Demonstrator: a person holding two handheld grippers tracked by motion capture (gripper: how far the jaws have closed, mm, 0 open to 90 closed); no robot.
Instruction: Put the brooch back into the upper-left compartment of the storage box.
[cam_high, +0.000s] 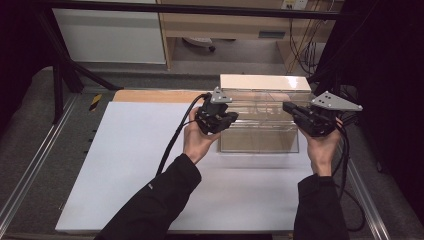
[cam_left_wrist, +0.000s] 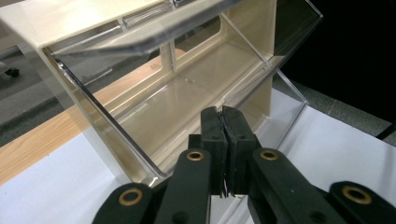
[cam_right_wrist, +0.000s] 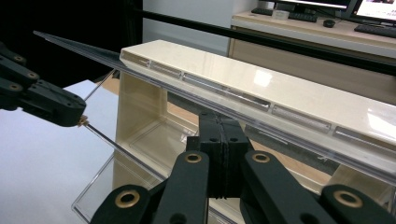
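A cream box (cam_high: 265, 82) with a clear plastic lid (cam_high: 260, 107) stands at the back right of the white table mat (cam_high: 140, 165). The lid (cam_left_wrist: 163, 28) is swung up, and the empty cream inside (cam_left_wrist: 154, 116) can be seen. My left gripper (cam_high: 231, 117) is shut with nothing between its jaws, at the box's left end. My right gripper (cam_high: 287, 106) is also shut and empty, at the right end. In the right gripper view its tips (cam_right_wrist: 219, 116) sit just under the lid's front edge (cam_right_wrist: 154, 80), and the left gripper (cam_right_wrist: 42, 100) is at the lid's far corner. Whether either one touches the lid is unclear.
A wooden strip (cam_high: 150, 96) runs along the back of the mat. Metal rails (cam_high: 30, 165) border the table on the left, and a black frame post (cam_high: 57, 85) stands behind them. A desk with monitors (cam_right_wrist: 327, 28) lies beyond the box. Cables (cam_high: 172, 140) trail from both grippers.
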